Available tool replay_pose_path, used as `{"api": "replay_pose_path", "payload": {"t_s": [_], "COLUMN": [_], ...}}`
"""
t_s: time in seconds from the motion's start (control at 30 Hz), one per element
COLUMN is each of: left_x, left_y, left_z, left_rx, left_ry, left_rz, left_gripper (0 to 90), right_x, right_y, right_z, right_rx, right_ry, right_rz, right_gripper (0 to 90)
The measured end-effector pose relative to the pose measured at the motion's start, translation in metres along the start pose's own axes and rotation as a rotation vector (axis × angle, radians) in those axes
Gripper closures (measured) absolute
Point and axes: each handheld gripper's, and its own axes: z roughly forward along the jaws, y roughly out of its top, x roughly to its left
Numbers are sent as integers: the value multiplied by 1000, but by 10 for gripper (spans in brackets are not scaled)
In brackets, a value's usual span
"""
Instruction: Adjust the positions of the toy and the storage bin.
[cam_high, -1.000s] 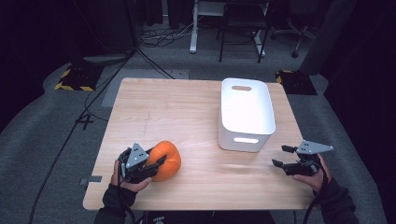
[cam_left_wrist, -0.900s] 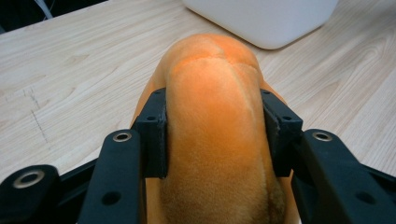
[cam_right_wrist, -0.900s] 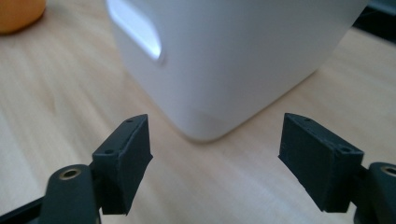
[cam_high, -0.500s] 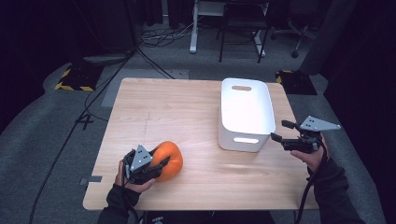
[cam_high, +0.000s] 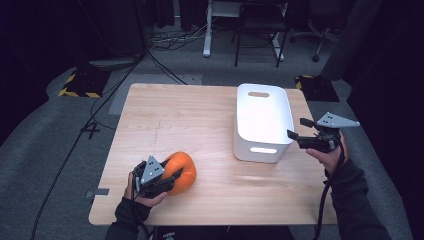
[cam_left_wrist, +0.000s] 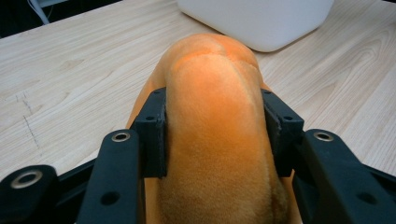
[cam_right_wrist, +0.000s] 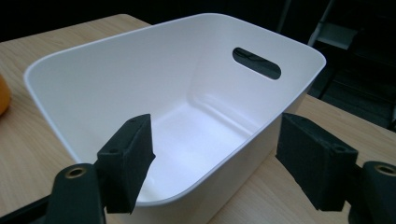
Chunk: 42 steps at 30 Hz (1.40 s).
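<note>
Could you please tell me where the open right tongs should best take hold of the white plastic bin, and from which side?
Probably the near long wall's rim of the white plastic bin, approached from the bin's right, where the right tongs hover open. The wall is thin and upright, so one pad could go inside and one outside. The handle slot sits on the far end wall, harder to reach.

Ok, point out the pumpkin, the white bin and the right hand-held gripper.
pumpkin (cam_high: 184, 169), high view, its orange top.
white bin (cam_high: 263, 149), high view, its near wall.
right hand-held gripper (cam_high: 299, 128), high view, between its open jaws.
</note>
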Motion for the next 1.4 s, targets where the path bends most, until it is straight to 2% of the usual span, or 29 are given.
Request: {"api": "replay_pose_path", "payload": {"t_s": [0.13, 0.17, 0.2, 0.23, 0.3, 0.33, 0.4, 0.43, 0.57, 0.8, 0.87, 0.9, 1.0, 1.03, 1.1, 1.17, 1.2, 1.23, 1.33, 1.37, 1.4], "left_x": [0, 0, 0, 0, 0, -1, -1, -1, -1, -2, -2, -2, -2, -2, -3, -4, -4, -4, -4, -4, -4], "left_y": [0, -1, -1, -1, -1, -1, -1, -1, -1, -1, -1, -1, -1, -1, -1, -1, -1, -1, -2, -2, -2], "left_z": [0, 0, 0, 0, 0, 0, 0, 0, 1, 1, 1, 2, 2, 2, 2, 2, 2, 2, 2, 2, 2], "left_rx": [-3, -4, -4, -7, -10, -8, -9, -8, -10, -10, -10, -10, -12, -12, -12, -17, -17, -16, -16, -12, -12], "left_ry": [0, -1, -1, -1, 0, -3, -2, 1, -3, -4, -5, -5, -4, -5, -5, -5, -5, -2, -2, 0, 0], "left_rz": [-1, 0, 0, -6, -3, -6, -4, -2, -2, 11, 8, 10, 10, 11, 11, 3, 3, 7, 10, 17, 17], "left_gripper": [525, 524, 524, 524, 524, 523, 523, 523, 521, 519, 518, 517, 517, 516, 516, 516, 516, 516, 516, 516, 516], "right_x": [-6, -10, -10, -12, -13, -12, -12, -13, -11, -7, -3, 4, 11, 20, 25, 43, 43, 55, 62, 70, 70], "right_y": [-2, -3, -3, -5, -5, -7, -8, -9, -9, -9, -9, -7, -6, -3, -2, 3, 3, 5, 7, 9, 9], "right_z": [10, 18, 18, 24, 26, 32, 35, 39, 45, 48, 49, 50, 51, 54, 55, 60, 60, 64, 67, 70, 70], "right_rx": [20, 46, 46, 63, 75, 111, 128, 131, 146, 137, 133, 135, 143, 147, 147, 148, 148, 146, 145, 142, 142], "right_ry": [-11, -22, -22, -5, -3, -9, 4, 38, 53, 71, 83, 86, 89, 92, 86, 69, 69, 59, 53, 51, 51], "right_rz": [37, 50, 50, 76, 77, 86, 83, 113, 126, 150, 159, 152, 139, 133, 125, 137, 137, 137, 130, 121, 121], "right_gripper": [281, 281, 281, 282, 285, 287, 281, 287, 249, 276, 275, 272, 272, 272, 267, 257, 257, 222, 205, 206, 206]}}
